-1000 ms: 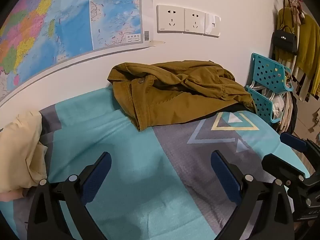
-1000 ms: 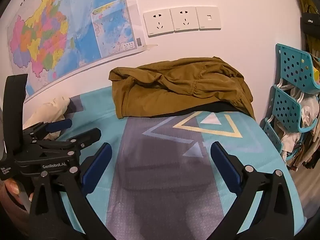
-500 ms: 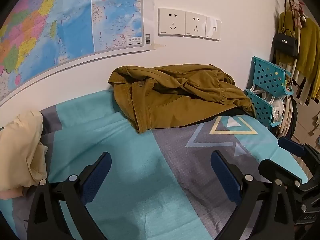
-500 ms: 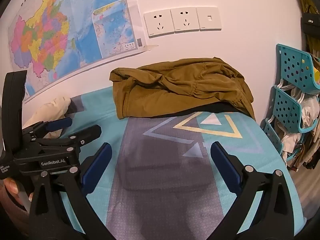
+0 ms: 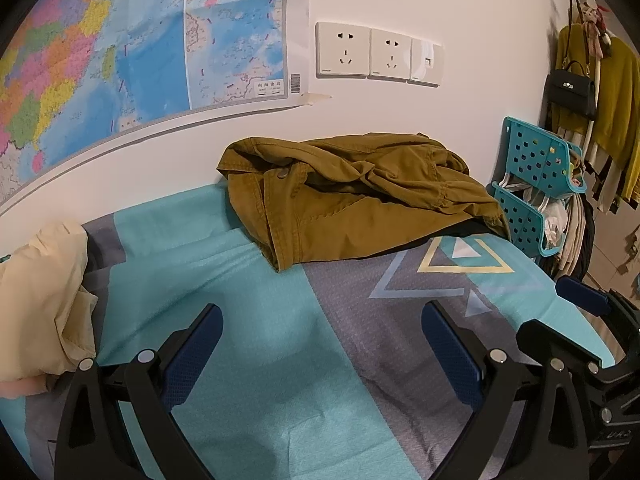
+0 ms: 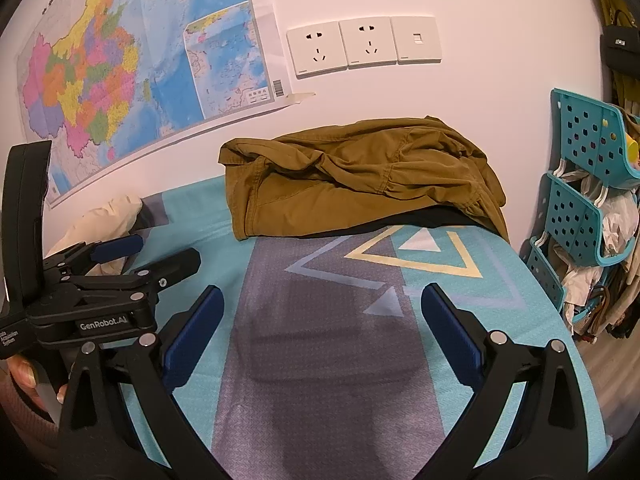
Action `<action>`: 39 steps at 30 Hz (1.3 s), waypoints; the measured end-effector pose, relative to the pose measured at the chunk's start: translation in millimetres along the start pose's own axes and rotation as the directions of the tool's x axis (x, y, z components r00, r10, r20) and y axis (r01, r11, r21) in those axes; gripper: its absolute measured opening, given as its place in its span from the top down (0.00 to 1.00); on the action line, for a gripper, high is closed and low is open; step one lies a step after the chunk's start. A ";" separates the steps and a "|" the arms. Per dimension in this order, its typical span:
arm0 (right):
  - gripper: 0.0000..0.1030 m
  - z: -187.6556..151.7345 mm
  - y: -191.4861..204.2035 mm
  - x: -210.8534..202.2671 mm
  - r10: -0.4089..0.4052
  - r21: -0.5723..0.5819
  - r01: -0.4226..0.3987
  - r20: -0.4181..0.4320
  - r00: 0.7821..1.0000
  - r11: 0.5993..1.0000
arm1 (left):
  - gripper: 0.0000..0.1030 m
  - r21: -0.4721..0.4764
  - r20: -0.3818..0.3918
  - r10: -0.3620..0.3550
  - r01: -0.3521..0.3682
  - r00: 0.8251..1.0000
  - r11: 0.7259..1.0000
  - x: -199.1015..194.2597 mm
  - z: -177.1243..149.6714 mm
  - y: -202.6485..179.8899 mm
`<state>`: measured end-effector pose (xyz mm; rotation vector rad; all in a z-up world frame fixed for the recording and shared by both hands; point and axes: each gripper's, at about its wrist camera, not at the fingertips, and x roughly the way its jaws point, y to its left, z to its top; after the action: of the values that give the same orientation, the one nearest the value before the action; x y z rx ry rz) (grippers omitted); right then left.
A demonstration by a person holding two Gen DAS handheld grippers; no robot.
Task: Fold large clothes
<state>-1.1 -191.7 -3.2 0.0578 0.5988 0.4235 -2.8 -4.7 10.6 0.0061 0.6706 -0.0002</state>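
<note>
1. Left tongs (image 5: 320,344): jaws spread wide, nothing between them, hovering over the teal part of the bedspread (image 5: 248,288).
2. Right tongs (image 6: 322,320): jaws also wide apart and empty, over the grey panel of the bedspread, in front of the yellow triangle print (image 6: 416,254).
3. Each pair of tongs shows in the other's view: the right pair at the lower right edge of the left wrist view, the left pair at the left side of the right wrist view, "GenRobot.AI" printed on its body. Fingers (image 6: 24,372) of a hand grip its handle.
4. Olive-brown jacket (image 5: 360,196): crumpled heap at the far side of the bed, up against the white wall (image 5: 460,8). Unfolded, creased, a snap button showing near its left edge. A dark layer shows under its front right edge; can't tell what it is.
5. Jacket is well apart from both tongs; neither touches it.
6. Cream garment (image 5: 40,300): bunched at the left side of the bed, beside the left tongs.
7. Wall: coloured map (image 6: 120,64) upper left, row of three wall plates (image 6: 364,44), two sockets and a switch, above the jacket.
8. Right of the bed: teal perforated rack (image 6: 580,184) stuffed with cloth and bags, black handbag (image 5: 570,92) and yellow-green clothes (image 5: 616,96) hanging beyond it.
</note>
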 end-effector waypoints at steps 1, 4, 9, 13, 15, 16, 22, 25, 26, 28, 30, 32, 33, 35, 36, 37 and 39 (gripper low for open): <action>0.05 0.1 -0.1 -0.4 0.003 0.001 -0.003 0.000 1.000 1.000 | 0.07 0.000 0.001 -0.001 0.001 1.000 1.000 -0.4 0.4 -0.2; 0.05 0.5 -0.7 -0.1 0.007 0.001 -0.007 -0.002 1.000 1.000 | 0.07 0.005 0.006 -0.003 0.003 1.000 1.000 -1.0 0.2 -1.2; 0.05 0.1 -0.1 -0.2 0.003 0.004 -0.003 0.000 1.000 1.000 | 0.07 0.008 0.007 -0.003 0.003 1.000 1.000 -1.8 -1.1 -3.2; 0.05 -0.1 -0.7 -0.1 0.004 0.002 -0.004 -0.001 1.000 1.000 | 0.07 0.011 0.013 -0.002 0.002 1.000 1.000 -3.4 -2.7 -3.6; 0.05 -0.3 -0.4 -0.3 0.004 0.004 -0.004 -0.001 1.000 1.000 | 0.07 0.012 0.013 -0.004 0.004 1.000 1.000 -3.7 -2.7 -3.9; 0.06 -0.7 -0.8 -0.4 0.006 0.003 -0.006 0.001 1.000 1.000 | 0.07 0.012 0.013 -0.006 0.005 1.000 1.000 -4.0 -3.0 -4.2; 0.05 -1.0 -1.4 -0.5 0.005 0.003 -0.005 0.001 1.000 1.000 | 0.07 0.013 0.012 -0.006 0.006 1.000 1.000 -3.8 -2.7 -5.1; 0.05 -0.9 -1.8 -0.6 0.005 0.006 -0.005 0.000 1.000 1.000 | 0.07 0.014 0.008 -0.007 0.007 1.000 1.000 -2.8 -1.8 -5.8; 0.05 -0.8 -1.6 -0.5 0.004 0.005 -0.004 0.000 1.000 1.000 | 0.07 0.014 0.007 -0.008 0.008 1.000 1.000 -2.6 -1.7 -6.0; 0.06 -1.0 -1.9 -0.4 0.005 0.007 -0.005 0.002 1.000 1.000 | 0.07 0.013 0.006 -0.008 0.008 1.000 1.000 -2.1 -1.8 -6.1; 0.05 -0.9 -1.8 -0.4 0.004 0.006 -0.004 0.001 1.000 1.000 | 0.07 0.013 0.007 -0.009 0.009 1.000 1.000 -2.1 -2.2 -5.9; 0.06 -0.6 -1.8 -0.3 0.004 0.006 -0.004 0.000 1.000 1.000 | 0.07 0.014 0.006 -0.011 0.011 1.000 1.000 -2.0 -2.0 -5.7; 0.05 -0.8 -1.9 -0.4 0.005 0.007 -0.005 0.000 1.000 1.000 | 0.07 0.013 0.007 -0.010 0.010 1.000 1.000 -2.1 -2.1 -5.8; 0.05 -0.8 -1.5 -0.4 0.004 0.007 -0.004 0.001 1.000 1.000 | 0.07 0.015 0.006 -0.010 0.010 1.000 1.000 -2.0 -1.9 -5.8; 0.05 -0.6 -1.3 -0.3 0.004 0.007 -0.004 0.001 1.000 1.000 | 0.07 0.015 0.006 -0.009 0.009 1.000 1.000 -1.6 -2.0 -5.9; 0.05 -0.6 -1.2 -0.4 0.005 0.008 -0.005 0.001 1.000 1.000 | 0.07 0.013 0.007 -0.010 0.010 1.000 1.000 -2.0 -2.0 -5.7; 0.05 -1.0 -1.8 -0.5 0.004 0.007 -0.004 0.001 1.000 1.000 | 0.07 0.014 0.007 -0.010 0.010 1.000 1.000 -1.8 -2.0 -5.7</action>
<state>-1.4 -193.6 -4.0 0.0655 0.5995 0.4256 -5.4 -10.5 10.2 0.0159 0.6632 -0.0142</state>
